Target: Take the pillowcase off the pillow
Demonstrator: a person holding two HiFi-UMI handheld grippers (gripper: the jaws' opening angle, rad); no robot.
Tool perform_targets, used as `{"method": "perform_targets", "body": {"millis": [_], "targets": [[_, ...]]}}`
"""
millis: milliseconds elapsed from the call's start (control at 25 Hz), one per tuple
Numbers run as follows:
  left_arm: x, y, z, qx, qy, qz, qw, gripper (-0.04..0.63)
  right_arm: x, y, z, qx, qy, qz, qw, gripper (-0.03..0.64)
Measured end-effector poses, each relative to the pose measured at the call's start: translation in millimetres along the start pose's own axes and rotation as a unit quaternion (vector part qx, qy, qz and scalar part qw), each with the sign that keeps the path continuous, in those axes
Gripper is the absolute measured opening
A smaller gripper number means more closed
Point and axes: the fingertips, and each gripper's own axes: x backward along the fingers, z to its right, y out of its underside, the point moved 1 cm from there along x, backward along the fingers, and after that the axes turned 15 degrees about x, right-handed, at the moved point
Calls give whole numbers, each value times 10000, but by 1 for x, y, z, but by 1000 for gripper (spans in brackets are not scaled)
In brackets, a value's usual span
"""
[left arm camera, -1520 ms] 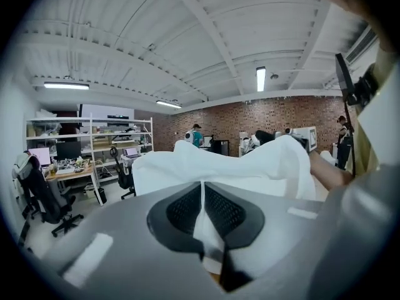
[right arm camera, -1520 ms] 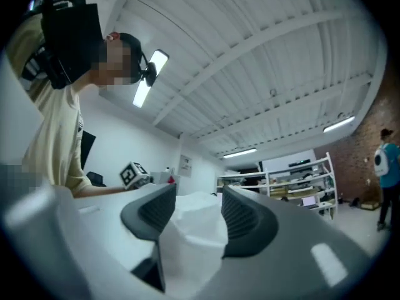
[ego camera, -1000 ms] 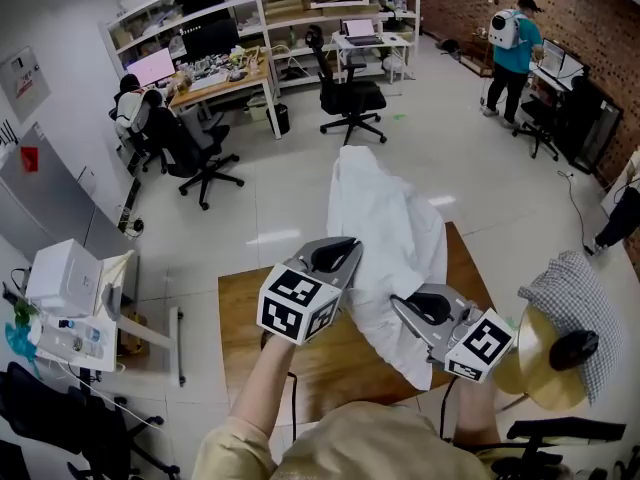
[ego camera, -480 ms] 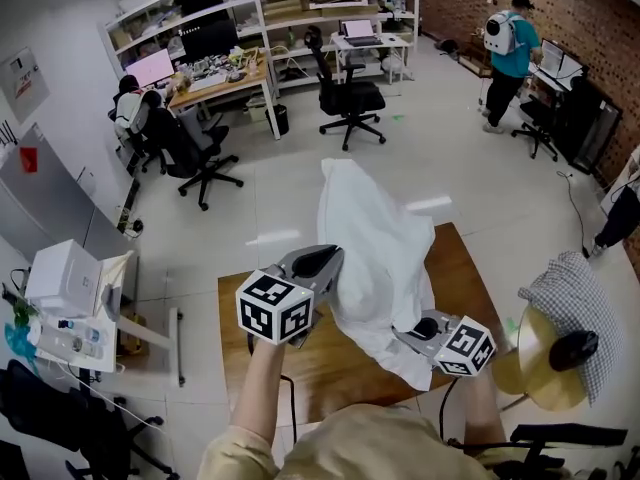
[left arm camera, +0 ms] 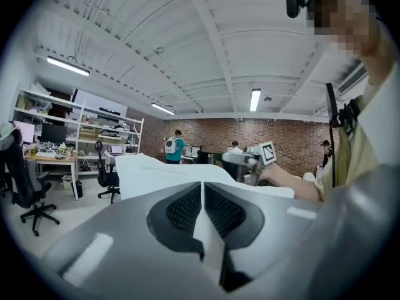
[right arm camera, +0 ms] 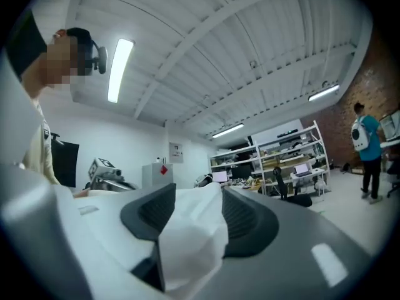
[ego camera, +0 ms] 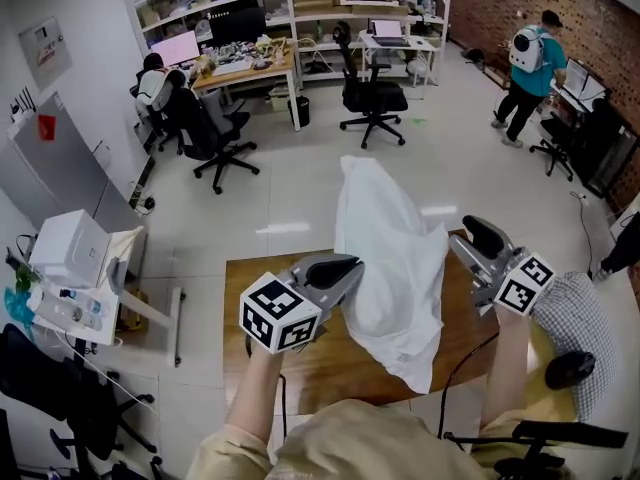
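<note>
Left gripper (ego camera: 345,268) first: its jaws are pinched together on a thin fold of the white pillowcase (ego camera: 390,258), at the bundle's left edge. The right gripper (ego camera: 466,236) is at the opposite, right edge. Its jaws have just been opening and stand partway apart, with a puffy wad of the same cloth in the gap, and it looks loose more than clamped.

So the thing hangs right between our two hands, held up over the wooden table (ego camera: 260,288). Its long axis runs from the low corner near us up to the peak far from us. Both hands are at it, but only the left really has it, so we reckon the next pull depends on the right one biting again.

What we can't make out is the pillow itself, since it's all white cloth from here, or where the case's open end is. The underside is hidden too.
</note>
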Motion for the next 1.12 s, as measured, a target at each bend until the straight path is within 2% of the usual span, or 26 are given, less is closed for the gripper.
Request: {"method": "perform_targets", "body": {"millis": [160,280,440,520,720,800,920,1000,1120], "targets": [[1,1,29,-187,222,-71,9996,15,-65,16,24,-47,-234,-550,9982,219],[-11,7,51,-235,390,-90,9989,15,-96,57,42,-235,-526,-1180,9913,215],[-21,16,64,-307,364,-94,9988,15,-109,115,46,-553,-904,-1806,9778,96],[-22,19,66,-331,383,-94,9987,15,-109,140,60,-733,-722,-1938,9756,23],[-19,19,74,-103,770,64,9970,14,-108,217,100,-887,-379,-2616,9603,11],[-19,21,74,-44,845,108,9964,14,-103,258,110,-725,-331,-3007,9504,9],[-22,32,71,-6,860,75,9963,14,-85,315,140,138,137,-3592,9330,6],[-21,37,65,62,829,67,9965,14,-78,334,149,445,375,-3767,9245,6],[-18,40,60,195,947,58,9953,12,-80,341,155,793,547,-3870,9170,6]]}}
